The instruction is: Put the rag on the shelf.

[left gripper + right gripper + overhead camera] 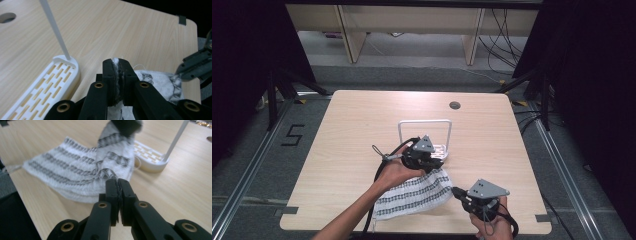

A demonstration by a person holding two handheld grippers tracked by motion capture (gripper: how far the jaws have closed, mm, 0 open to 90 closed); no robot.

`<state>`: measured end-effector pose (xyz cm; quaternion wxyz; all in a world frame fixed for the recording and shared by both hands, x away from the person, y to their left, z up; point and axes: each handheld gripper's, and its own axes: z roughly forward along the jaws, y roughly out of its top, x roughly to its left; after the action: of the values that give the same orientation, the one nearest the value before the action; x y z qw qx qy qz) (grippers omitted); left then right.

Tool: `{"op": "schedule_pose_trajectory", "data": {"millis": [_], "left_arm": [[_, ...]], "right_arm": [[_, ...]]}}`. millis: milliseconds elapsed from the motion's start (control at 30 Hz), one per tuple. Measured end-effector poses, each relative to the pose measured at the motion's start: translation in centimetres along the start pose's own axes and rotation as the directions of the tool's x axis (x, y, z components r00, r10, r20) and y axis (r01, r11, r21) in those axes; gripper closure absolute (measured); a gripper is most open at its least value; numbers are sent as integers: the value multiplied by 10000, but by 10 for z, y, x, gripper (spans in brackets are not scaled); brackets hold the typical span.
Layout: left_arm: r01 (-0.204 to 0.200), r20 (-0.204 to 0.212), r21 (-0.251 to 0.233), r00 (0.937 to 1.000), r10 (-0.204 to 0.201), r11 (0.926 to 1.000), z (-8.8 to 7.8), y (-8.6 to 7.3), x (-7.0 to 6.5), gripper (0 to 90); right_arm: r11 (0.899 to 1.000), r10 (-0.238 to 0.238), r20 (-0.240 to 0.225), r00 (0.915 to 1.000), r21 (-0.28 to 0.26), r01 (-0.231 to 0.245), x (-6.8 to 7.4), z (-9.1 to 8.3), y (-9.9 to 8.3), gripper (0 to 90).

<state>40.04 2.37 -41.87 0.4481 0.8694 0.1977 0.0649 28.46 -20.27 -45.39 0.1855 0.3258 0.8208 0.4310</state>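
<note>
A white cloth with dark patterned stripes lies near the table's front edge, its far right side lifted. My left gripper is shut on the cloth's upper corner, and white fabric shows pinched between its jaws. My right gripper is shut on the cloth's right edge, low over the table. In the right gripper view the cloth rises from the wood toward the other gripper at the top. A white slotted rack with a tall wire hoop stands just behind the left gripper.
The wooden table has a round cable hole at the back right. Black cables trail from both grippers over the front edge. Desks and floor cables sit beyond the table.
</note>
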Motion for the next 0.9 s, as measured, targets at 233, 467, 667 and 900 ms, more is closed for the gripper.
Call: {"op": "schedule_pose_trajectory", "data": {"millis": [233, 467, 667, 900], "left_arm": [[59, -456, -522, 9989, -83, 9986, -33, 17, 2, 844], [521, -861, -1237, 9943, -630, 9910, -71, 32, 8, 840], [956, -909, -1726, 9895, -1125, 9803, -95, 38, 9, 839], [959, -938, -2165, 9885, -1185, 9716, -107, 44, 11, 835]], "right_arm": [[9968, 36, 113, 9999, -801, -27, -13, -14, 29, 882], [9876, -97, 29, 9999, -1569, 101, -22, -21, 66, 883], [9772, -318, 122, 9994, -2095, 336, -32, -27, 98, 883], [9724, -461, 107, 9989, -2285, 474, -43, -31, 129, 883]]}}
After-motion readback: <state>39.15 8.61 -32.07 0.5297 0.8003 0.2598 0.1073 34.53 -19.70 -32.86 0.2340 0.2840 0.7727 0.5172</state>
